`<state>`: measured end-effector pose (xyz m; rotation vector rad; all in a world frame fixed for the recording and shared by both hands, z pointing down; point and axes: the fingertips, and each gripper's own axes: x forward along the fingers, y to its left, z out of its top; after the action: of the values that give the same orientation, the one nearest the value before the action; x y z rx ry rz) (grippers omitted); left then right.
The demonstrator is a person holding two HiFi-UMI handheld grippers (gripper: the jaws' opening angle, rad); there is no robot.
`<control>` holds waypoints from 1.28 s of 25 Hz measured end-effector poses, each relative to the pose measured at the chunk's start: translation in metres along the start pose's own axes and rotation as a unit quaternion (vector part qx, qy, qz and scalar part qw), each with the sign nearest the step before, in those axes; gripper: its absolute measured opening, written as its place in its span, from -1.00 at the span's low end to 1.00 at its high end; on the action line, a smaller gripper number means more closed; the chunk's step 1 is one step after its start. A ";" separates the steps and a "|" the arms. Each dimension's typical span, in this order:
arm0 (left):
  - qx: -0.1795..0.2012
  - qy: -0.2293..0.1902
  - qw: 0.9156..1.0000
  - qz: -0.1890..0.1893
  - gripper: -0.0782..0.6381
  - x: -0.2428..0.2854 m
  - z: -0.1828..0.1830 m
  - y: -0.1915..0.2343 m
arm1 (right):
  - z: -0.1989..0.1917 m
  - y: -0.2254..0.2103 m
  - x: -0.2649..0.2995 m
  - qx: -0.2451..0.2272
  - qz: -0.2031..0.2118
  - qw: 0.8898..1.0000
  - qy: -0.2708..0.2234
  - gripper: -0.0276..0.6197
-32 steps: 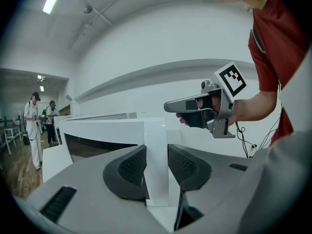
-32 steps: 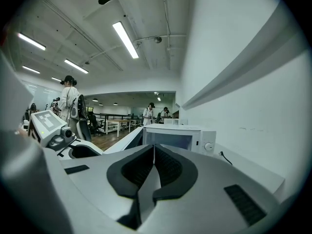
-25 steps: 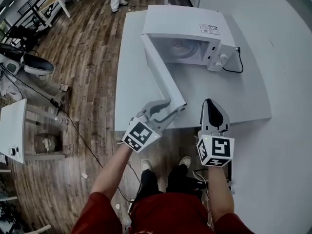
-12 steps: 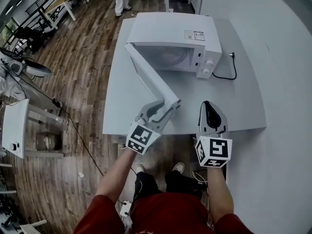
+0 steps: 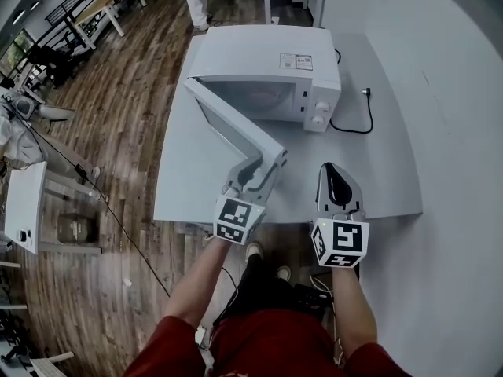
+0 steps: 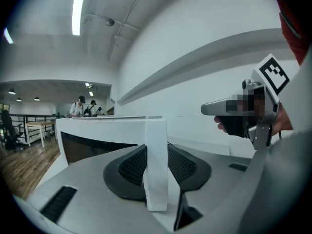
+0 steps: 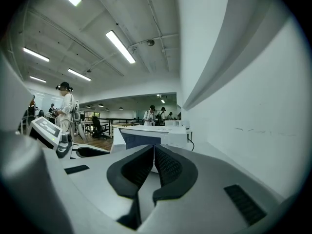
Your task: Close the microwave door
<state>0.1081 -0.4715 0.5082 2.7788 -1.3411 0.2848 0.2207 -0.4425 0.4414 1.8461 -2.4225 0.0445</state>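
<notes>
A white microwave (image 5: 263, 61) stands at the back of a grey table (image 5: 377, 179), and the right gripper view looks at its front (image 7: 146, 135). Its door (image 5: 228, 124) hangs open, angled out toward me. My left gripper (image 5: 267, 167) is shut on the door's free edge (image 6: 156, 165), with a dark pad pressing each face of the panel. My right gripper (image 5: 334, 171) hovers just right of it over the table's front, level, pads together and empty. It also shows at the right of the left gripper view as the right gripper (image 6: 214, 110).
A black power cable with its plug (image 5: 354, 116) lies on the table right of the microwave. A white wall runs along the right. Wood floor, desks and chairs (image 5: 31, 61) lie to the left. People stand far back (image 7: 66, 106).
The door has swung partway toward the microwave's front, with my left gripper riding on its edge. My right gripper moved forward alongside, still shut.
</notes>
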 end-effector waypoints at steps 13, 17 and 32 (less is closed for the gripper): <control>-0.017 -0.030 0.997 0.072 -0.37 0.069 0.017 0.000 | 0.000 -0.047 0.037 -0.020 -0.032 0.999 0.012 -0.82; -0.028 -0.033 0.996 0.082 -0.37 0.087 0.020 0.003 | -0.002 -0.054 0.055 -0.020 -0.037 0.999 0.014 -0.82; -0.034 -0.051 0.994 0.096 -0.37 0.146 0.030 0.020 | -0.007 -0.089 0.102 -0.017 -0.073 0.997 -0.006 -0.82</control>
<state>0.1856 -0.6004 0.5049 2.6451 -1.6136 0.1038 0.2802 -0.5635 0.4548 2.0073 -2.2744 -0.0196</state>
